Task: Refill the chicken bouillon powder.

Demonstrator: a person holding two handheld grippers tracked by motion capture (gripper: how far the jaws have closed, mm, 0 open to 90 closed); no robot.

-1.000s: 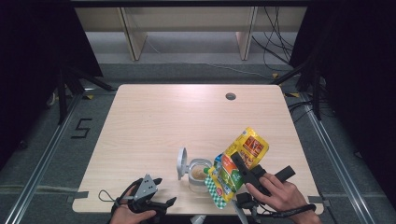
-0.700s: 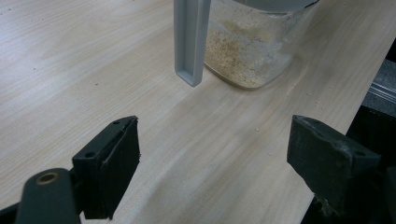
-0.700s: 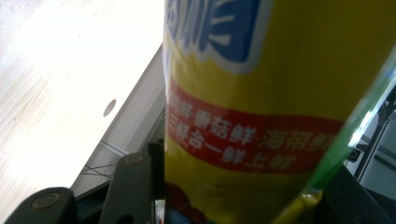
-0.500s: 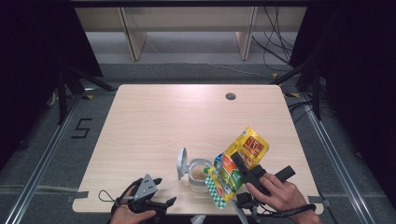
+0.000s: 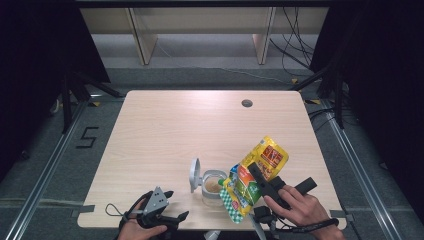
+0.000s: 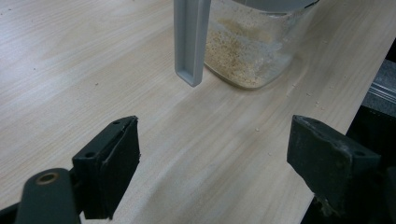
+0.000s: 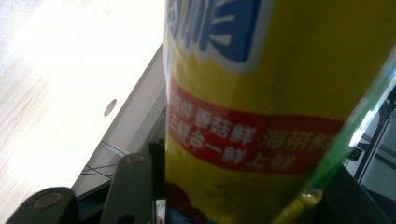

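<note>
**Pouch Tilted at Open Jar, Left Jaws Empty**

High view. I see the right gripper [image 5: 260, 182] at the near right part of the table [image 5: 165, 130], clamped on a yellow and green pouch [image 5: 252, 180]. The pouch is tilted, its lower end down beside the mouth of a clear jar [image 5: 213, 187] and its upper end raised toward the far right. The jar stands upright near the front edge, with beige powder inside. Its grey lid [image 5: 194, 175] is flipped up on the jar's left side. The left gripper [image 5: 167, 220] sits at the near left edge, apart from the jar.

Left gripper view. I see both black jaws spread wide with bare tabletop [image 6: 93, 70] between them. The jar [image 6: 252, 46] stands ahead, with the grey lid [image 6: 190, 37] hanging down in front of it. Loose grains lie on the wood near the jar.

Right gripper view. I see the pouch [image 7: 261, 93] pressed between the jaws, close to the lens. Its printed face is yellow with a red band.
</note>
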